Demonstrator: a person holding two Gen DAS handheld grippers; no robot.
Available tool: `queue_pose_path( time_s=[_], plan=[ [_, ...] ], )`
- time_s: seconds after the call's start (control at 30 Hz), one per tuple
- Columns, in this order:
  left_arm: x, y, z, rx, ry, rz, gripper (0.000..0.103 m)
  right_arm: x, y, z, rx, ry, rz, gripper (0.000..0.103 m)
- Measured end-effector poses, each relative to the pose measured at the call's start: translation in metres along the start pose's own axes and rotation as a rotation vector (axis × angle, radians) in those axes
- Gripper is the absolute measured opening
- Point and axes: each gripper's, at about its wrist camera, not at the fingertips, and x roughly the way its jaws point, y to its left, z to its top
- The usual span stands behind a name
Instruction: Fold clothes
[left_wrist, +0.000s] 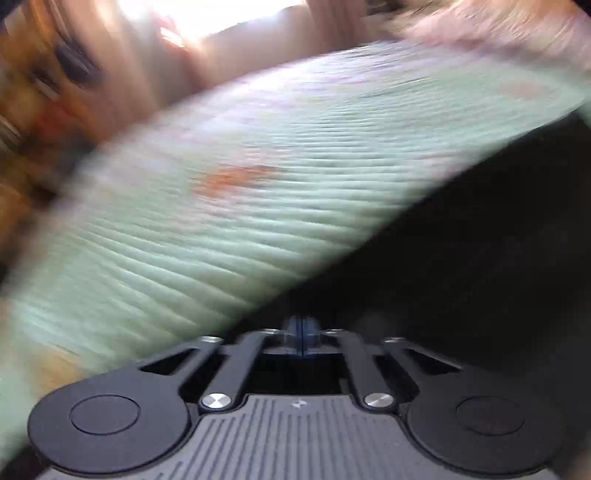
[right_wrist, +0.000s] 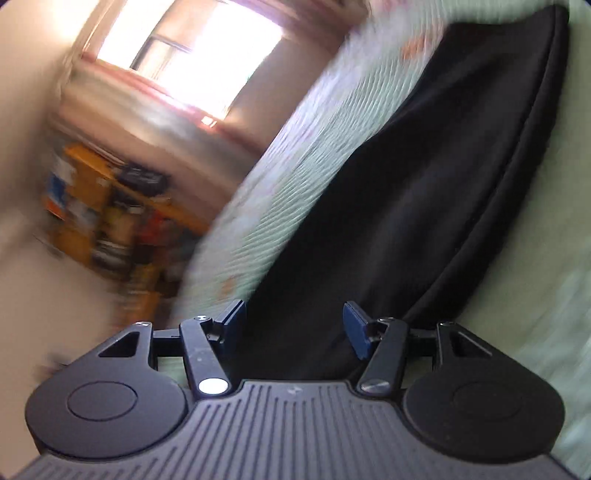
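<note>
1. A black garment is shown lying on a green bedspread.
2. The left gripper is shown with jaws pressed together; whether cloth is pinched between them cannot be told.
3. The right gripper is shown with jaws wide apart and empty, the garment just ahead.
4. Both views are blurred, so the fold stage is left unjudged.
5. Any grasp is best taken at an edge, not mid-panel.

Bedroom: bed, window, shelves.

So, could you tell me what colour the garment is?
Black garment, clearest in the right wrist view.
</note>
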Motion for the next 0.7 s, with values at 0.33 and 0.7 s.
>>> queue_pose_path(
  time_s=[0.33,0.7],
  plan=[
    [-0.051,0.015,0.011,-0.119,-0.159,-0.405,0.015,0.022,-0.019,-0.002,0.038,-0.027,-0.041,0.000],
    [-0.019,0.017,0.022,-0.065,-0.167,-0.243,0.021,0.008,-0.008,-0.012,0.030,-0.029,-0.033,0.002]
  ],
)
